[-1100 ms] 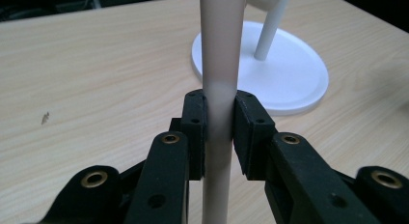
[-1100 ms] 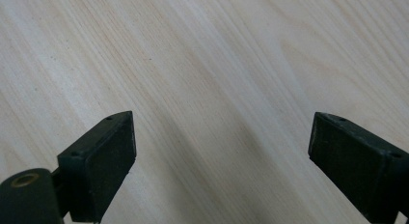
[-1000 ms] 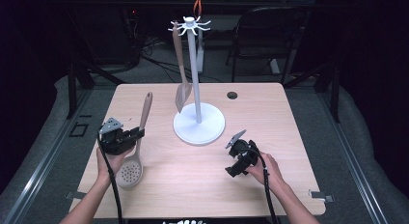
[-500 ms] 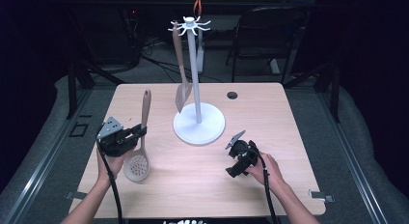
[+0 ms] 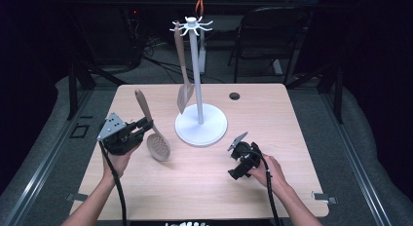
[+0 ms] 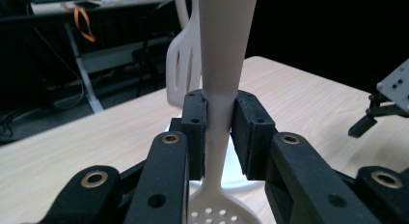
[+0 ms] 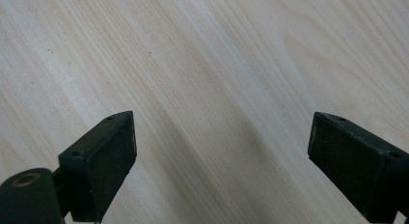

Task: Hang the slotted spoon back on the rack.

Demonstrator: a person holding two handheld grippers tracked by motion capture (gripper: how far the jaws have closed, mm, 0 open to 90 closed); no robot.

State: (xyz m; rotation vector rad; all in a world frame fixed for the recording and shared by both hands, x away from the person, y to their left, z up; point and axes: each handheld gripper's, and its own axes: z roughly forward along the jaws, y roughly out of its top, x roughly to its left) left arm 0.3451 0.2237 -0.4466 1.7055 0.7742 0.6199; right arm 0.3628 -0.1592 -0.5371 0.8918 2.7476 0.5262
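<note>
A beige perforated spoon point(image 5: 158, 147) hangs tilted above the left side of the wooden table point(image 5: 292, 123), its handle point(image 6: 225, 55) rising up and away. My left gripper point(image 5: 145, 124) point(image 6: 219, 122) is shut on the narrow part of that handle, with both pads pressed against it. A white hook stand point(image 5: 197, 75) rises from its round base point(image 5: 214, 131) at the table's middle. A beige slotted spatula point(image 5: 184, 84) point(image 6: 183, 69) hangs from one of its hooks. My right gripper point(image 5: 242, 158) point(image 7: 219, 151) is held low over bare wood at the front right, open and with nothing between its fingers.
A dark round hole point(image 5: 234, 96) sits in the tabletop behind the stand. A black chair point(image 5: 272, 36) and cables stand on the floor beyond the far edge. The right gripper point(image 6: 386, 98) shows at the right edge of the left gripper view.
The left gripper has lifted the spoon: its head has come off the table and swung right toward the stand, and the handle stands steeper. The right gripper has stayed put.
</note>
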